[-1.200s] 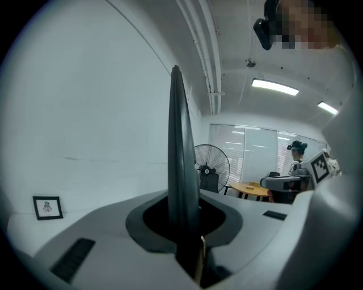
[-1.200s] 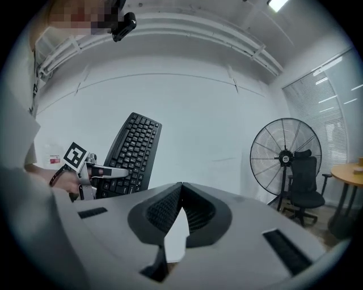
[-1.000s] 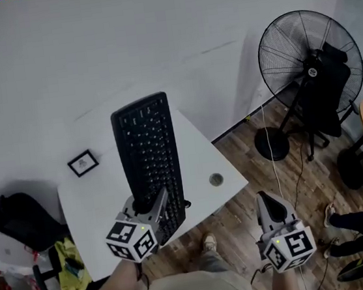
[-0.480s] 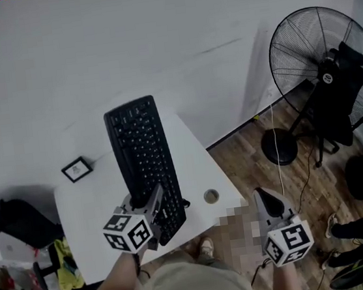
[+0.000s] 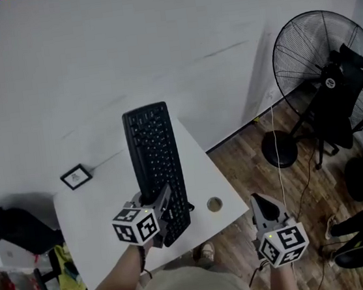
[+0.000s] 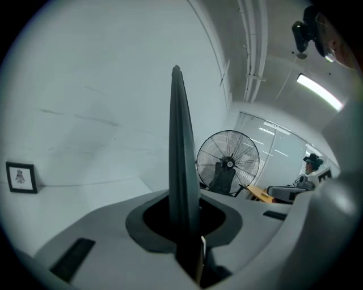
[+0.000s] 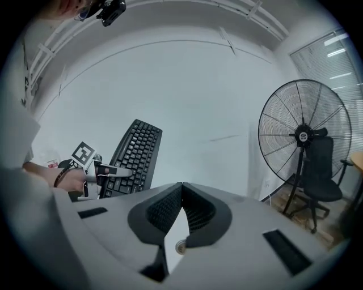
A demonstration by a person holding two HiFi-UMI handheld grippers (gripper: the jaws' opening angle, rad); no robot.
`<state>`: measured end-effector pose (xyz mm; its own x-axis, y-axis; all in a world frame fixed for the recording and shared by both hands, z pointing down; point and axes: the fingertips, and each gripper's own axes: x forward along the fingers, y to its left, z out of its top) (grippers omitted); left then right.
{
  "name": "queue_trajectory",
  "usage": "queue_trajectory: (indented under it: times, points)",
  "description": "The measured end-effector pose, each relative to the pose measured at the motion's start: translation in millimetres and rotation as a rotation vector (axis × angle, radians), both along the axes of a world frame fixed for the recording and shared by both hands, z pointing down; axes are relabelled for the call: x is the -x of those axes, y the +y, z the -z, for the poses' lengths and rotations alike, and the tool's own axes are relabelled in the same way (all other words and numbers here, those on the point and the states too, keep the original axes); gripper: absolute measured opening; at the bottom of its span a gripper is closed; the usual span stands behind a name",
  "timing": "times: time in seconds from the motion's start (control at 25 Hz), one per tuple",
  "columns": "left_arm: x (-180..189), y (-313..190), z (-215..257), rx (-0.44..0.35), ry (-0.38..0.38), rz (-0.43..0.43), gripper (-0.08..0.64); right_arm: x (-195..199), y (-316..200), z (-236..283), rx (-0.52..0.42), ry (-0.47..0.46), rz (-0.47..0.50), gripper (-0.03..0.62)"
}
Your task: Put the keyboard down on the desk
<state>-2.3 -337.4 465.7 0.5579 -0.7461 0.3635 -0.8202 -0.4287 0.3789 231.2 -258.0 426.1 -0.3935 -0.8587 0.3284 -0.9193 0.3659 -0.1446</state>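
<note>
Black keyboard (image 5: pixel 157 157) is clamped at its near end by the left gripper (image 5: pixel 157 206) and held raised along the white desk's (image 5: pixel 87 205) right edge. The right gripper (image 5: pixel 262 204) is closed, empty, off the front right corner. Lowering is judged in hand; levelling flat is called for before release.

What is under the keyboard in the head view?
The white desk lies under the keyboard. The strip it covers is hidden, so anything there, or any contact, cannot be seen.

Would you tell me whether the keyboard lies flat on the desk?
No: left hand-held gripper holds the keyboard tilted above the desk.
</note>
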Motion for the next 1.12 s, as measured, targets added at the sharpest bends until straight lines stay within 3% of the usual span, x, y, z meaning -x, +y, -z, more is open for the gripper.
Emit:
queue_trajectory:
  times: [0.52,0.76,0.96,1.12]
  points:
    - [-5,-55,-102,0.262,0.088,-0.053,0.087,31,-31,-56,0.153,0.005,0.019,0.025]
    - [-26,-69,-142,0.388,0.146,-0.132,0.087,30,-38,-82,0.227,0.008,-0.005,0.025]
    - [-42,-76,-176,0.478,0.118,-0.245,0.089,33,-40,-103,0.289,-0.004,-0.009,0.025]
    - [-43,-80,-199,0.516,0.086,-0.256,0.095,43,-41,-120,0.340,-0.053,0.004,0.025]
